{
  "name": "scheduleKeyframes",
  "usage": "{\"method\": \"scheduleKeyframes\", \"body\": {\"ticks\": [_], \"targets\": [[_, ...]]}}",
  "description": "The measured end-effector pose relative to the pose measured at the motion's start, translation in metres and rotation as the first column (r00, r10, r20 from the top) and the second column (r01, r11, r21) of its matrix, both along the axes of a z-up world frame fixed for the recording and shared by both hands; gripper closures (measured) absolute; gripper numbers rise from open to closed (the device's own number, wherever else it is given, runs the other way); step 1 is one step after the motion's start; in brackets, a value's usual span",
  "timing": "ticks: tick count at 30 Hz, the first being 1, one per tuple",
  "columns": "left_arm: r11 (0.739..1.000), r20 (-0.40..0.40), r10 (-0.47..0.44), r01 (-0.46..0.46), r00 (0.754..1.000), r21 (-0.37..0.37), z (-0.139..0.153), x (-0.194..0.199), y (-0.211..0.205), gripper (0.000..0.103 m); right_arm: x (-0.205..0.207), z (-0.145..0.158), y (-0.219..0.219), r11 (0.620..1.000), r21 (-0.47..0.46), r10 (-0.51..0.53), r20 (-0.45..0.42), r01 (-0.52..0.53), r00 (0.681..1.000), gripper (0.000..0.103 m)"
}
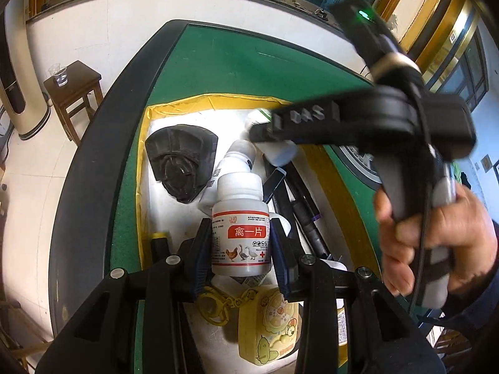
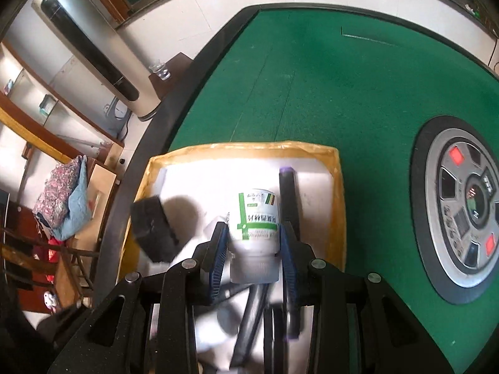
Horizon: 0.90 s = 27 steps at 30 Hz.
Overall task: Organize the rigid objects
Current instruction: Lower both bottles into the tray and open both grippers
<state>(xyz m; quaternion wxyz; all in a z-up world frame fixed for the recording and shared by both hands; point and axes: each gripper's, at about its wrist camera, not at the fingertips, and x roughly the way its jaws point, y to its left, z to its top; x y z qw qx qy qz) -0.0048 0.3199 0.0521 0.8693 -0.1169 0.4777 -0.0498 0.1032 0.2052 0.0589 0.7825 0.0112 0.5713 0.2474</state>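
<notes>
My left gripper [image 1: 240, 233] is shut on a white bottle with a red label [image 1: 240, 230] and holds it upright above a yellow-rimmed tray [image 1: 142, 162]. My right gripper [image 2: 252, 237] is shut on a white bottle with a green label [image 2: 254, 237], cap toward the camera, over the same tray [image 2: 338, 187]. In the left wrist view the right gripper [image 1: 265, 127] crosses above the tray's far side. The tray holds a black wedge-shaped part [image 1: 182, 162], another white bottle [image 1: 237, 159], black pens [image 1: 299, 205] and a yellow keychain toy [image 1: 268, 327].
The tray sits on a green felt table [image 2: 312, 93] with a black rim. A round control panel [image 2: 467, 205] is set in the table to the right. A wooden stool with a glass [image 1: 62, 74] and a tall white appliance [image 2: 87, 40] stand beyond the table's left edge.
</notes>
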Motion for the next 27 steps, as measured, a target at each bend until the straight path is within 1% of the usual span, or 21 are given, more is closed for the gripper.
{"method": "scheduleKeyframes", "body": {"ticks": [3,4,10,12,14,17,18,19,21,24,27], "targets": [[1.000,0.003,-0.005,0.005,1.000,0.002,-0.001,0.001,-0.001,0.070,0.004,0.000,0.007,1.000,-0.018,0.011,0.009,-0.011,1.000,0.073],[1.000,0.003,-0.007,0.007,1.000,0.004,-0.001,0.001,-0.001,0.070,0.006,0.000,0.007,1.000,-0.027,-0.004,0.018,0.004,1.000,0.073],[1.000,-0.001,-0.006,0.006,1.000,-0.005,-0.006,0.003,0.000,0.069,0.010,0.000,0.000,1.000,-0.017,-0.018,-0.007,0.018,1.000,0.073],[1.000,0.004,-0.014,0.014,1.000,-0.006,-0.005,0.002,-0.001,0.069,0.007,0.002,-0.005,1.000,-0.014,-0.027,-0.017,0.026,0.999,0.070],[1.000,0.010,-0.017,0.017,1.000,-0.002,-0.005,0.001,-0.002,0.069,0.003,0.007,-0.011,0.999,0.001,-0.034,-0.016,0.034,0.999,0.062],[1.000,0.019,-0.022,0.022,1.000,0.007,-0.002,-0.001,-0.006,0.069,-0.005,0.018,-0.022,0.999,0.013,-0.048,-0.004,0.048,0.999,0.056],[1.000,0.020,-0.023,0.023,1.000,0.010,-0.002,-0.001,-0.007,0.065,-0.008,0.022,-0.026,0.999,0.016,-0.050,-0.003,0.050,0.999,0.056],[1.000,0.021,-0.024,0.024,0.999,0.013,-0.001,-0.003,-0.008,0.059,-0.013,0.025,-0.031,0.999,0.016,-0.049,0.000,0.049,0.999,0.056],[1.000,0.030,-0.022,0.022,0.999,0.013,0.001,-0.008,-0.012,0.053,-0.023,0.030,-0.039,0.999,0.010,-0.052,0.007,0.052,0.999,0.056],[1.000,0.033,-0.021,0.020,0.999,0.020,0.003,-0.013,-0.016,0.049,-0.036,0.035,-0.053,0.998,0.018,-0.068,0.006,0.068,0.998,0.056],[1.000,0.028,-0.009,0.008,1.000,0.030,0.004,-0.020,-0.019,0.049,-0.042,0.037,-0.060,0.997,0.028,-0.075,-0.004,0.075,0.997,0.056]]}}
